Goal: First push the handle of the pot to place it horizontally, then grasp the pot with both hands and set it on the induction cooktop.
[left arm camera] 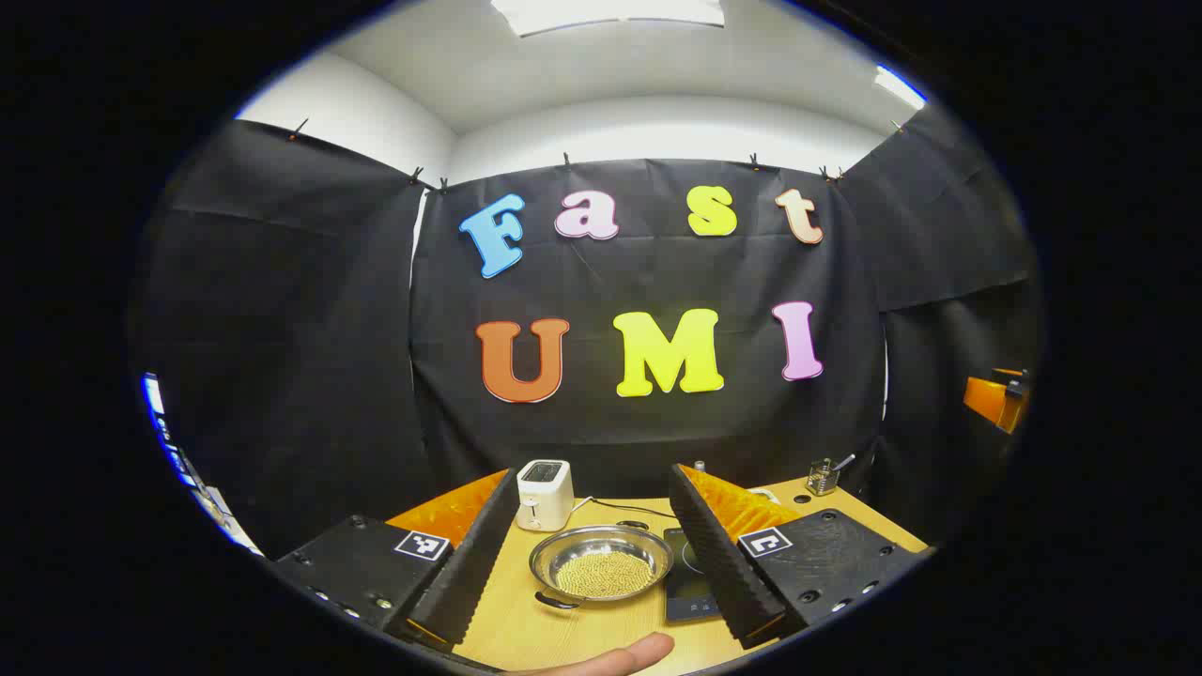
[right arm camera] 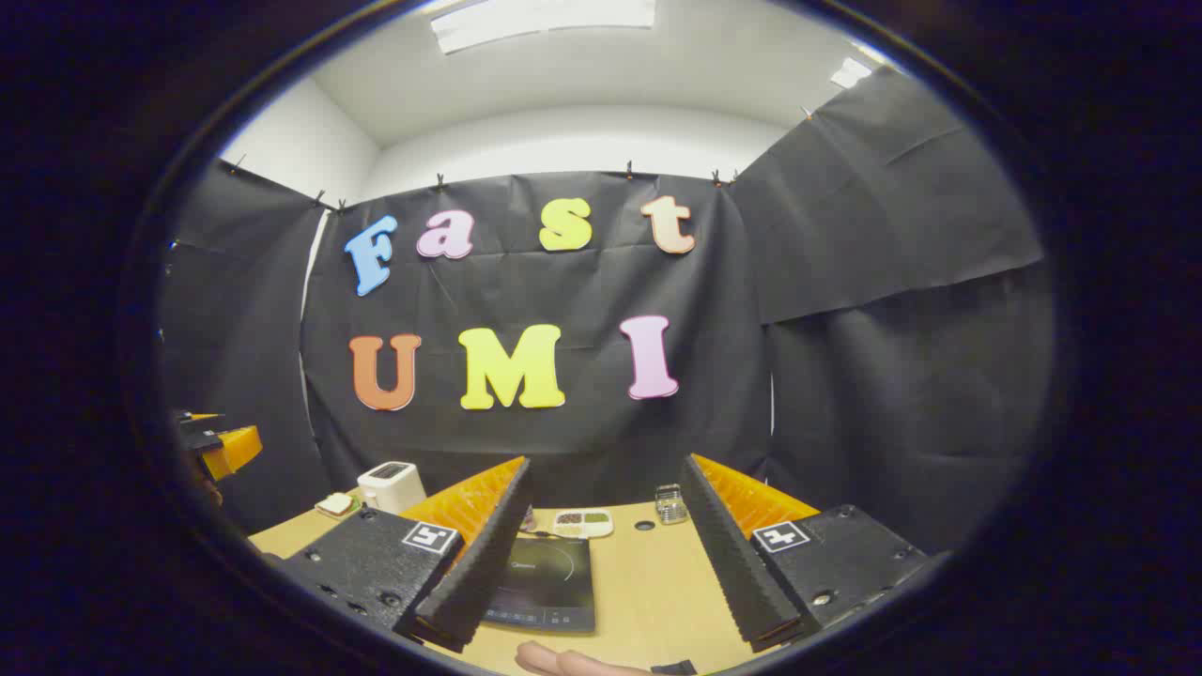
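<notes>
Wooden surface [left arm camera: 526, 629] ahead: between my left gripper [left arm camera: 593, 563]'s wide-spread fingers sits the pot [left arm camera: 601, 561], handle [left arm camera: 556, 601] nearest me. My right gripper [right arm camera: 601, 568], fingers also wide, frames the induction cooktop [right arm camera: 545, 582]. Nothing is touched; pushing the handle comes first, I judge.

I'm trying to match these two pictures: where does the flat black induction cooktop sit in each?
Left gripper view: the black induction cooktop lies low, right of centre, beside the steel pot.
Right gripper view: low, left of centre.
Shared landmark: the white toaster.
</notes>
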